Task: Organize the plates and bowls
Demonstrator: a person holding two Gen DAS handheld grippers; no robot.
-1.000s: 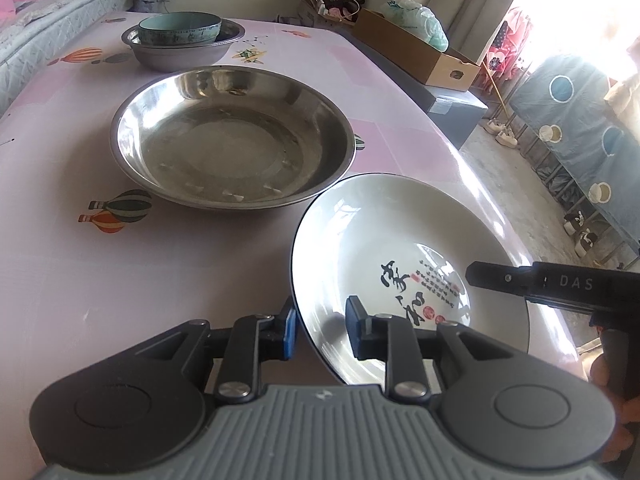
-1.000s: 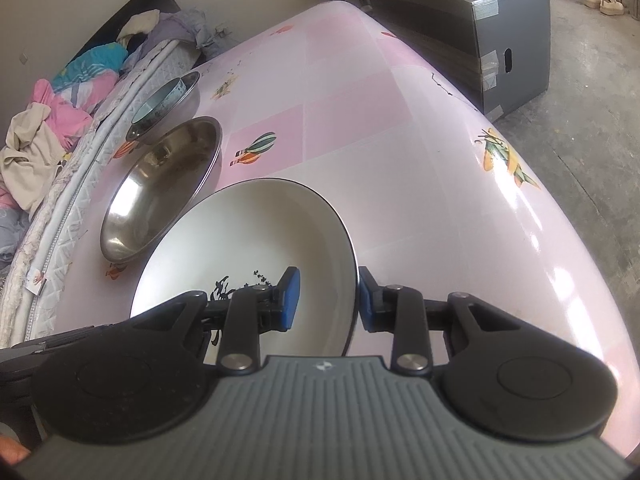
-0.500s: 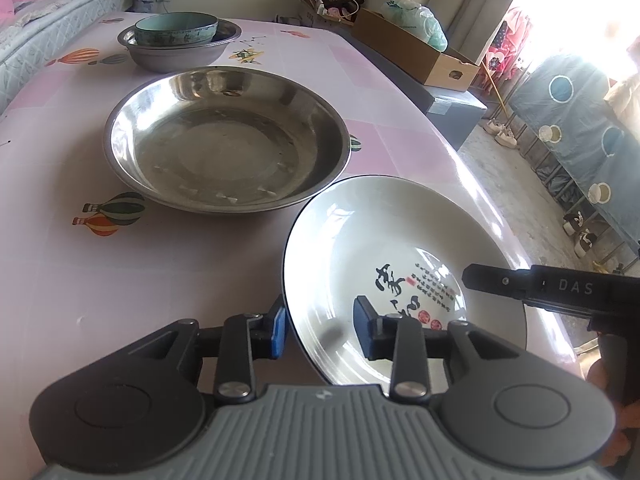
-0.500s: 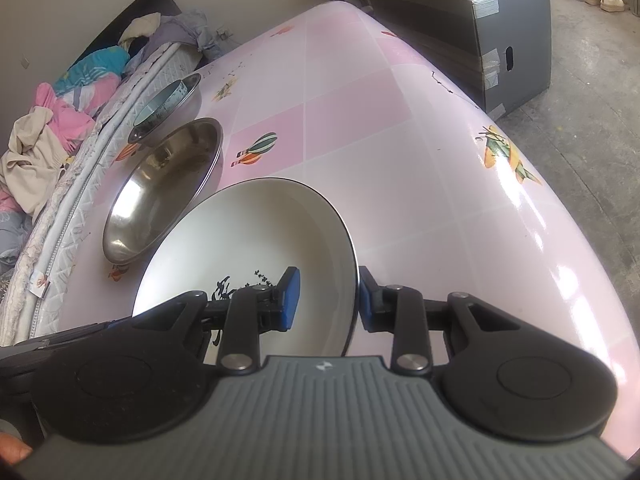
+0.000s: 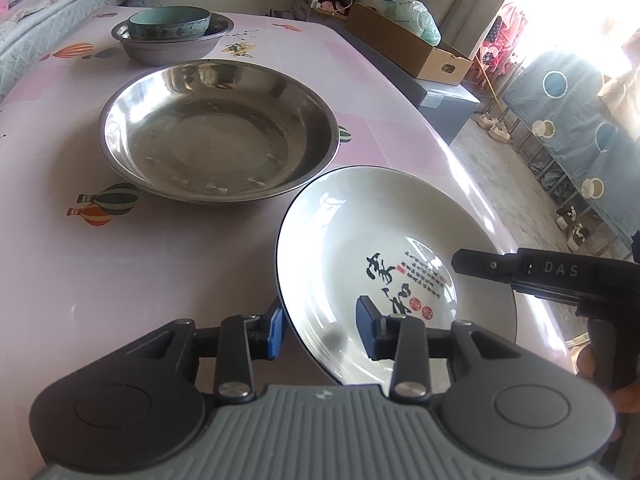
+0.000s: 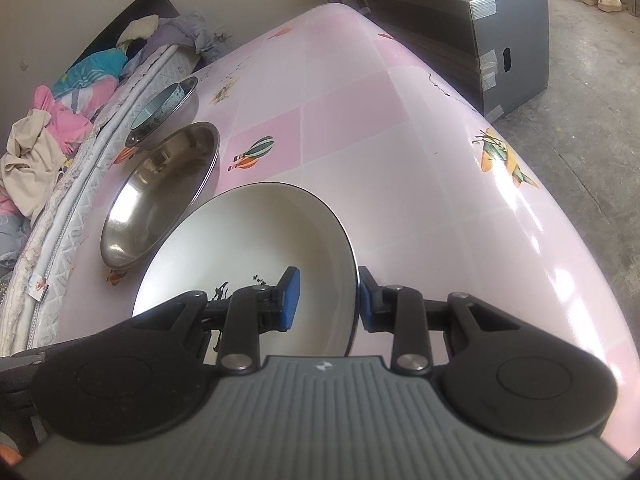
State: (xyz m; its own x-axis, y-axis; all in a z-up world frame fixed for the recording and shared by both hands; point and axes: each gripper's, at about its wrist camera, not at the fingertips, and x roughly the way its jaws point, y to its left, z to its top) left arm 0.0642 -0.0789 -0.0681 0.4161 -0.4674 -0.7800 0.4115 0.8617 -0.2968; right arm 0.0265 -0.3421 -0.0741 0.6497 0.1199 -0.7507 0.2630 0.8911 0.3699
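A white plate (image 5: 360, 220) with a black rim and black calligraphy sits tilted at the near right of the pink table (image 5: 120, 280). My left gripper (image 5: 320, 330) straddles the plate's near rim. Its jaws are opening and the blue pads stand off the rim. My right gripper (image 6: 326, 302) is shut on the white plate (image 6: 256, 240), one pad inside the wall and one outside. Its finger (image 5: 480, 264) shows over the plate. Beyond lies a wide steel dish (image 5: 216, 132), and farther back a teal bowl (image 5: 168, 24) sits inside a steel bowl (image 5: 172, 46).
The table's rounded edge (image 6: 560, 240) drops to the floor on the right. A cardboard box (image 5: 400, 40) rests on a grey crate (image 6: 500, 40) past the far corner. A mattress (image 6: 60, 208) with clothes runs along the left side. A person's hand (image 5: 592, 364) holds the right gripper.
The left gripper's jaws have spread apart around the plate's rim. The right gripper and the plate have kept their place.
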